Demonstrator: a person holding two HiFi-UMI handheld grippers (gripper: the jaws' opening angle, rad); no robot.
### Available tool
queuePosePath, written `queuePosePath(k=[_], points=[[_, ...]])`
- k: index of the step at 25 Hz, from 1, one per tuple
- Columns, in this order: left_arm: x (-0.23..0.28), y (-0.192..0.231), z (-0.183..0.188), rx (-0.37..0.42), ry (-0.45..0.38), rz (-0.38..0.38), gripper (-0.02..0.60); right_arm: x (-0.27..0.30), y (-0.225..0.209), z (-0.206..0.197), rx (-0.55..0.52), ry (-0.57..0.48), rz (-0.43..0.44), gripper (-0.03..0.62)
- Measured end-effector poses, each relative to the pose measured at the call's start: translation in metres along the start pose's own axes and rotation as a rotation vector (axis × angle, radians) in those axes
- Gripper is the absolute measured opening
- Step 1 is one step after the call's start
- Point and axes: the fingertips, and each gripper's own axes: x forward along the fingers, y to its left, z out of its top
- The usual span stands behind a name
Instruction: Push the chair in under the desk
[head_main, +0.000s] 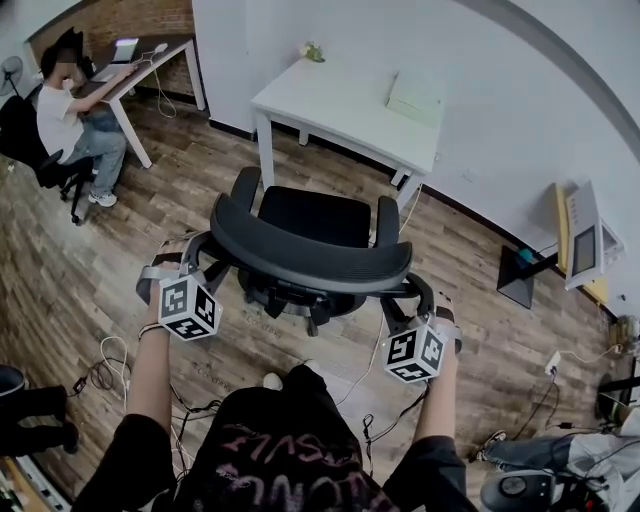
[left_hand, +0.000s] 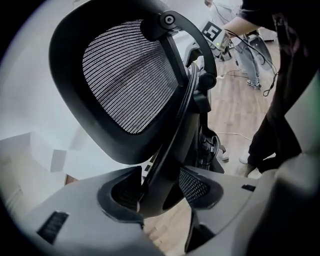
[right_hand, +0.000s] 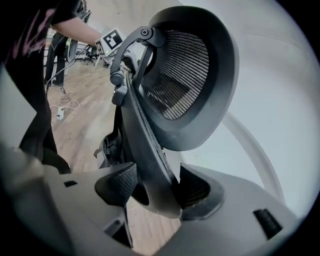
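**Item 1, task object.** Black mesh-backed office chair (head_main: 305, 235), standing on the wood-plank floor (head_main: 180, 215). It is seen from behind, with the seat turned toward the desk. The seat is judged to be short of the desk, and no part of it is seen under the top.

**Item 2, destination.** White rectangular desk (head_main: 340, 105), set against the wall beyond the chair. A pale green flat box (head_main: 415, 97) is carried on its far right corner.

**Item 3, left gripper** (left_hand: 160, 192). The jaws are closed onto the left edge of the curved black backrest rim (left_hand: 172, 150), which is clamped between the ribbed pads.

**Item 4, right gripper** (right_hand: 157, 192). The jaws are likewise closed on the right edge of the same rim, and the frame is pinched between both pads.

**Item 5, governing relation.** The backrest is held at both ends, roughly level and at a like distance from the person, so neither hand is noticeably nearer. The desk opening is located straight ahead of the chair, offset a little to the right. A forward push along the seat's front-to-back line is judged necessary. A slight rightward bias would probably be needed to clear the near left desk leg (head_main: 266, 150).
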Motion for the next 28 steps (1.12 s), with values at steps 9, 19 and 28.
queuePosePath(k=[9, 19, 28], points=[[0.027, 0.027, -0.005, 0.0, -0.021, -0.032, 0.247, 0.025, -0.015, 0.009, -0.034, 0.021, -0.004, 0.262], [0.069, 0.056, 0.008, -0.023, -0.045, -0.022, 0.249, 0.063, -0.048, -0.001, -0.051, 0.066, 0.0, 0.261], [0.108, 0.084, 0.017, -0.014, -0.039, -0.037, 0.249, 0.096, -0.076, -0.004, -0.05, 0.066, -0.01, 0.258]])
